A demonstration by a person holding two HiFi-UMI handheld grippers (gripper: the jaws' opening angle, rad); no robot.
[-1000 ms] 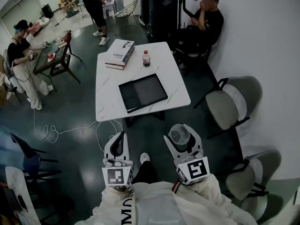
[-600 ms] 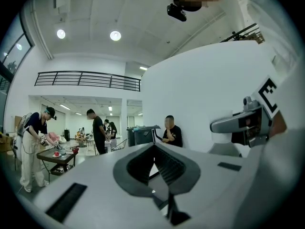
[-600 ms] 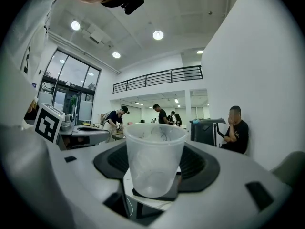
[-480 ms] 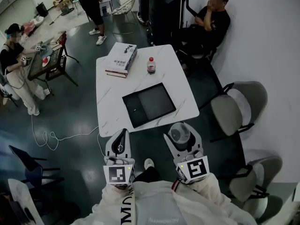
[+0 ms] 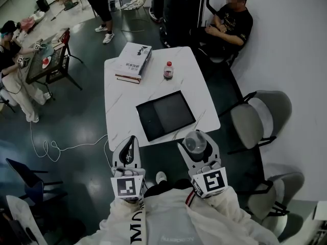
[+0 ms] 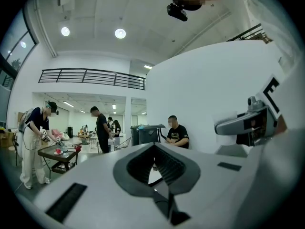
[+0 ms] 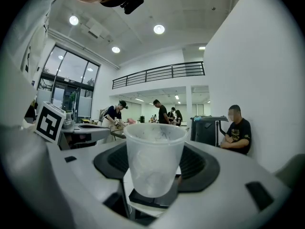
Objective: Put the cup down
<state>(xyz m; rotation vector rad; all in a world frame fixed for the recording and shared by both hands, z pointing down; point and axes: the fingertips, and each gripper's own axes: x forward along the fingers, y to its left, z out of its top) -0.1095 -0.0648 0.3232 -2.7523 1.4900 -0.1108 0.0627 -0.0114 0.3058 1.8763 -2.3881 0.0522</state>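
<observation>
A clear plastic cup (image 5: 195,143) (image 7: 153,159) stands upright between the jaws of my right gripper (image 5: 196,148) (image 7: 155,144), which is shut on it. Cup and gripper hang at the near edge of the white marble table (image 5: 120,103), just right of the black tray (image 5: 165,115). My left gripper (image 5: 130,146) (image 6: 155,148) is level beside it, by the same table edge, with its jaws together and nothing in them.
On the table lie a stack of books (image 5: 133,62) and a small red-capped bottle (image 5: 168,70). Grey chairs (image 5: 255,117) stand to the right. A person (image 5: 231,20) sits behind the table. Other people are at the far left, and a cable (image 5: 56,146) lies on the floor.
Both grippers have moved forward toward the table, so its near edge now lies at their tips. The cup has stayed in the right gripper.
</observation>
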